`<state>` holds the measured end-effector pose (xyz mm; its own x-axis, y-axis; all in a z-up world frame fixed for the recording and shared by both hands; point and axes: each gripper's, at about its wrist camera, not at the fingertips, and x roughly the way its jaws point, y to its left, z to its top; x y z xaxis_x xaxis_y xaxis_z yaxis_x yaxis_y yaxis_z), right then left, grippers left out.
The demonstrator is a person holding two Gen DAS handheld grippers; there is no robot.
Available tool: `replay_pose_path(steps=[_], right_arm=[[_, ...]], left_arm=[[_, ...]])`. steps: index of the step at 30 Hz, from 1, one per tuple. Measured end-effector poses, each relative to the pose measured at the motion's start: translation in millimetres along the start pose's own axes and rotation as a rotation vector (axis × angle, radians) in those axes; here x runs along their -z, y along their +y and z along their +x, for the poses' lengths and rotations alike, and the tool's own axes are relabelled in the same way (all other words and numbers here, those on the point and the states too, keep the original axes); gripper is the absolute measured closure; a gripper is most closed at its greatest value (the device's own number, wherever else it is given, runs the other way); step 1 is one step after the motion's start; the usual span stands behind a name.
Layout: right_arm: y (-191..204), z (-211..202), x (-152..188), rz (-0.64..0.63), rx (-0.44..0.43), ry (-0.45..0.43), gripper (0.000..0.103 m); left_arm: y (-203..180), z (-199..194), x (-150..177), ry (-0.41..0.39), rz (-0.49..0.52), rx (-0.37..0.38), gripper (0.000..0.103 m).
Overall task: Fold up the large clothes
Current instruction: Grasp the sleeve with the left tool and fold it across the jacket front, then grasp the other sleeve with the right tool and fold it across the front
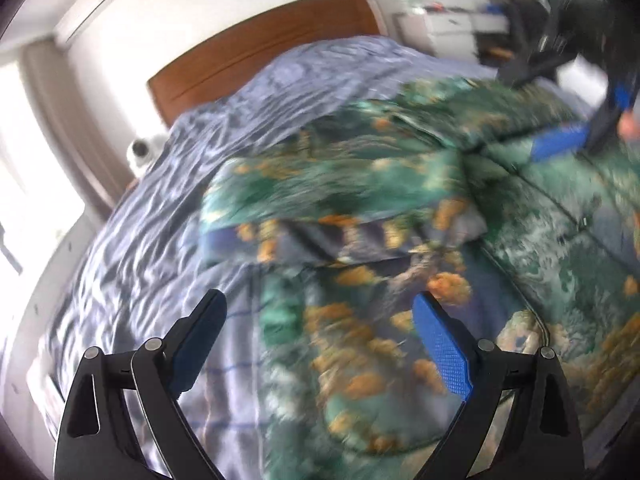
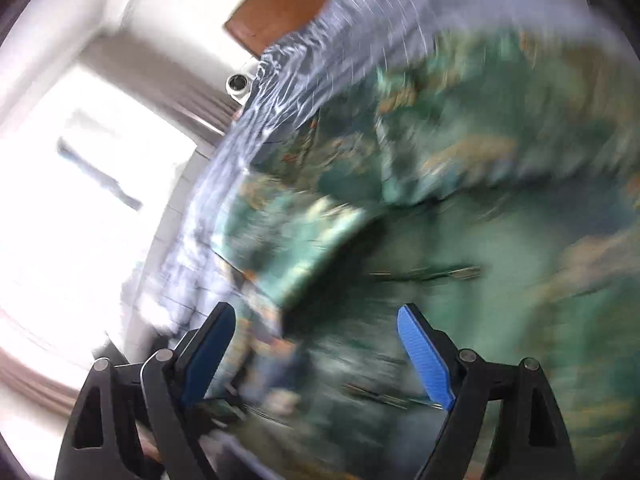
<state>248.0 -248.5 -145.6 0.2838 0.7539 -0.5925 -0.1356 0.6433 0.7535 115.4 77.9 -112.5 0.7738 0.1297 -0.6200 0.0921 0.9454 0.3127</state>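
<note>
The large garment (image 1: 360,208) is printed in deep green, teal and navy with orange-gold blotches, the bedspread (image 1: 168,208) under it looks pale lilac-grey with a darker rippled pattern through the blur, the headboard (image 1: 256,52) is reddish-brown wood, and the gripper pads (image 1: 440,348) are bright blue on black fingers.

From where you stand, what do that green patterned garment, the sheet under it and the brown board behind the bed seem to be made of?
Green patterned garment: soft, thin printed cloth that drapes and folds; blur hides the weave.
Sheet: light bluish-grey cloth, matte and heavily wrinkled, possibly cotton.
Brown board: looks like wood or wood veneer, smooth and rigid with a slight sheen.
</note>
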Motion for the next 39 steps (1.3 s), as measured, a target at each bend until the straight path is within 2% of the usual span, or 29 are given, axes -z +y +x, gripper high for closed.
replay_pose_path(steps=[3,6,10,11,13,14,15,17,22,26,30,33,39], right_arm=[[-13,49,-4,0.179,-0.118,0.121,0.018],[-18,81,-6,0.214,-0.081,0.161,0.018],[-15,102,-12,0.206,-0.066,0.154,0.018],[-11,105,-13,0.194,-0.056,0.155,0.022],[-8,112,-18,0.175,-0.018,0.17,0.042],[-5,115,-19,0.162,0.011,0.173,0.069],[-2,117,-21,0.133,0.053,0.175,0.088],[6,113,-27,0.086,0.074,0.155,0.091],[54,76,-56,-0.091,0.084,0.018,0.092],[79,40,-103,-0.2,0.118,-0.097,0.092],[77,17,-147,-0.244,0.21,-0.182,0.093],[63,13,-167,-0.256,0.278,-0.208,0.093],[25,20,-178,-0.243,0.345,-0.218,0.093]], left_arm=[[19,-7,5,0.001,-0.084,-0.015,0.008],[35,-12,17,0.005,-0.142,-0.017,0.008],[43,-6,26,0.038,-0.182,-0.015,0.008],[43,-2,26,0.046,-0.19,-0.013,0.008],[43,1,28,0.057,-0.209,-0.004,0.008],[44,2,28,0.059,-0.218,0.0,0.008],[44,2,29,0.059,-0.224,0.001,0.008],[45,0,31,0.056,-0.238,0.002,0.008],[50,-1,34,0.06,-0.263,0.004,0.008],[55,-6,31,0.048,-0.29,0.0,0.008],[57,-12,29,0.034,-0.303,0.004,0.008],[57,-14,27,0.028,-0.297,0.007,0.008],[54,-13,28,0.037,-0.288,0.0,0.008]])
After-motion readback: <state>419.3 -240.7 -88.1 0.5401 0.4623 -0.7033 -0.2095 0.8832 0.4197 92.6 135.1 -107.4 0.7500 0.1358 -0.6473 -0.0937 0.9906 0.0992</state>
